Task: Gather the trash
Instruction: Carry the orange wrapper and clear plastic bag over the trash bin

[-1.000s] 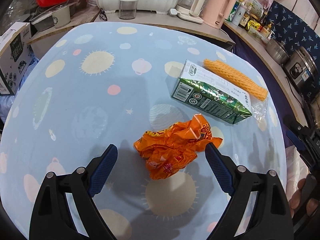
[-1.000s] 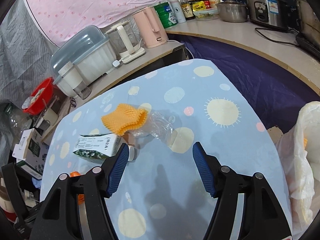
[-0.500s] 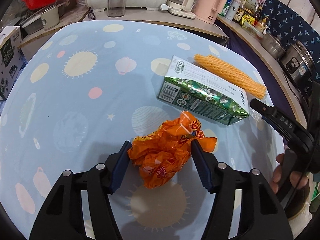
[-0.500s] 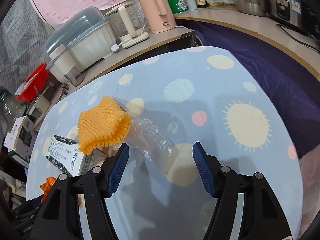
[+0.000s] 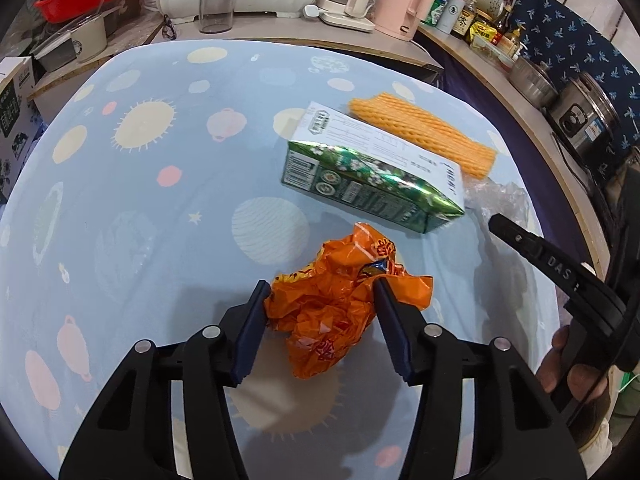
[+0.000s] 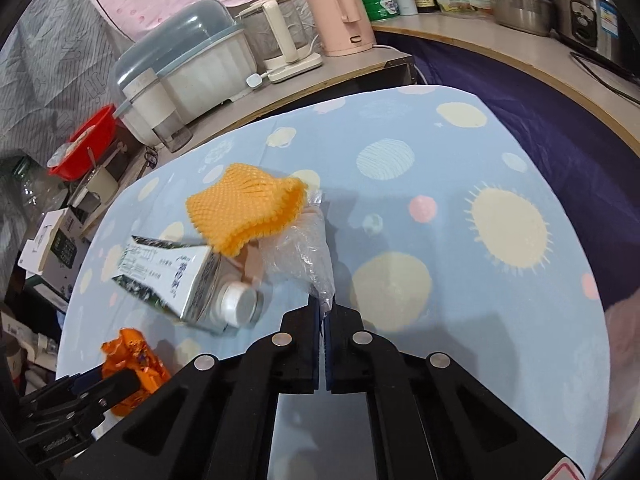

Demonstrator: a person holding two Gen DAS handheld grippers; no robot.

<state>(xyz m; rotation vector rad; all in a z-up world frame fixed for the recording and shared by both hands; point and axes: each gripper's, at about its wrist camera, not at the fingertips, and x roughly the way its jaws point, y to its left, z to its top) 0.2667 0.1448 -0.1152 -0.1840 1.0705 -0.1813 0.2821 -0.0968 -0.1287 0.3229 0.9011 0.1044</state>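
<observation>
trash on the blue patterned tablecloth (image 5: pixel 132 208): each gripper is at one piece.

the crumpled orange wrapper (image 5: pixel 340 304) lies on the cloth near the front edge, between the two blue pads of the left gripper (image 5: pixel 320 294); its jaws have just been closing and now both pads press on the sides of the wrapper, about half open. the clear plastic film (image 6: pixel 308 256) lies near the middle of the cloth, and the right gripper (image 6: pixel 322 310) has just closed its jaws completely on the near corner of the film. just beside the film lies a green and white carton (image 5: pixel 372 180) on its side, with a white cap (image 6: pixel 240 302) toward the right gripper. behind the carton, touching it, lies an orange foam net (image 5: pixel 424 136). a person's fingers (image 5: pixel 568 364) hold the right gripper's handle.
</observation>
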